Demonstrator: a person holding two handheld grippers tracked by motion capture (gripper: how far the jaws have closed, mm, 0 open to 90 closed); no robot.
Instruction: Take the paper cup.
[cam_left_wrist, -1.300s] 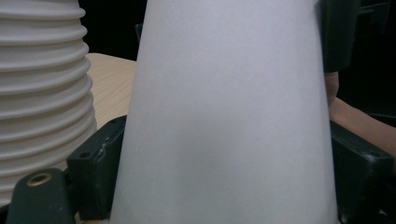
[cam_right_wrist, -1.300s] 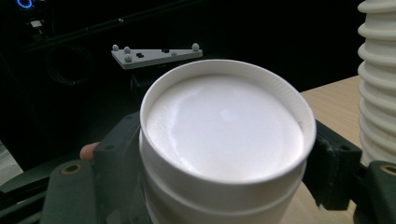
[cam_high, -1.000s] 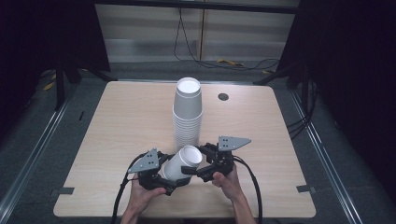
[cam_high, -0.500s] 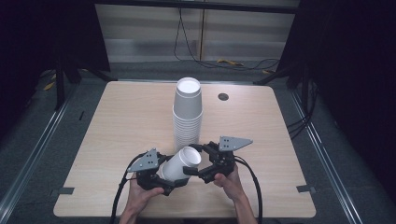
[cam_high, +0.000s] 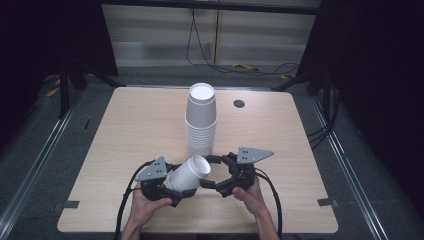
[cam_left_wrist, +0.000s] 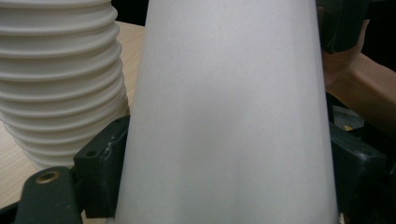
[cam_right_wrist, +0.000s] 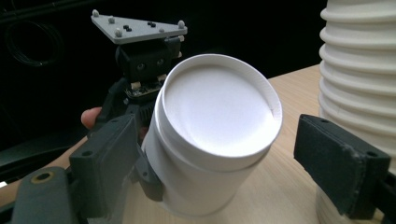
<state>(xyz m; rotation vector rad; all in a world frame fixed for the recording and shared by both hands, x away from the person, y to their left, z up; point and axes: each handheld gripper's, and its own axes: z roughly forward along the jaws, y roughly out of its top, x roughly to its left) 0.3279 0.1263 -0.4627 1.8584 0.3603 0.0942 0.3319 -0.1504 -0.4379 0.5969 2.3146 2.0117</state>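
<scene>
Lying tilted just in front of the cup stack (cam_high: 201, 120), the white cup (cam_high: 187, 175) sits clamped in the left gripper (cam_high: 170, 186). Left gripper view: fingers (cam_left_wrist: 100, 163) press its sides. Right gripper view: the right gripper (cam_right_wrist: 224, 154) stands wide around its rim, untouching.

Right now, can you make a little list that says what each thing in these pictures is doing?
held cups: white paper cups, two nested, tipped on their side
left gripper: shut on the held cups
right gripper: open, jaws either side of the cups' rim, not pressing
cup stack: tall, upright, just behind the grippers
table: light wood, a dark round hole near the far edge
</scene>
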